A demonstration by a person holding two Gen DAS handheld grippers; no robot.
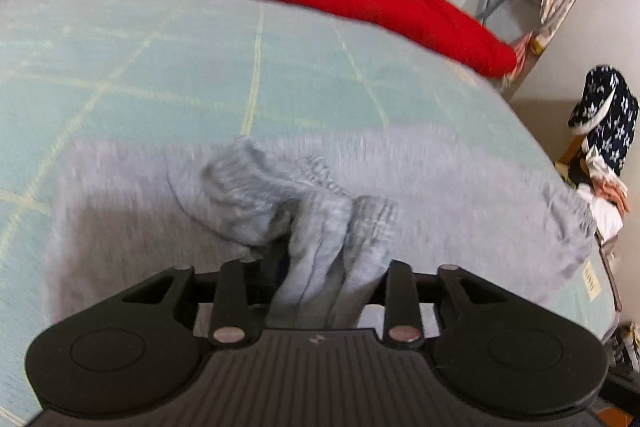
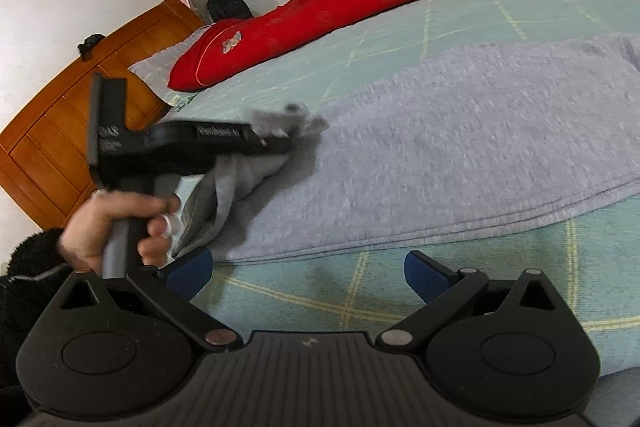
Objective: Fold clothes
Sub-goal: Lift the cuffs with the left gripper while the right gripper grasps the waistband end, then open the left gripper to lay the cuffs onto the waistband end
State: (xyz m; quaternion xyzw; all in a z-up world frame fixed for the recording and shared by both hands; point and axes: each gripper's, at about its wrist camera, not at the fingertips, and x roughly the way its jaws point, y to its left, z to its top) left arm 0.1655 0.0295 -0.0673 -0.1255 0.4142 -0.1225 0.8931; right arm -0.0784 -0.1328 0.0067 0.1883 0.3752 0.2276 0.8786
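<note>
Grey sweatpants lie folded lengthwise on bed; left gripper clamps bunched cuffs over them. Right gripper gapes empty beside the near edge.

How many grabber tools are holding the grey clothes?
1. The left gripper holds a bunched end of the grey garment on the bed; the right gripper is open over the sheet.

Right gripper at six o'clock, blue pads spread wide over the checked sheet. Left gripper at nine o'clock, bunched grey garment between its fingers.
</note>
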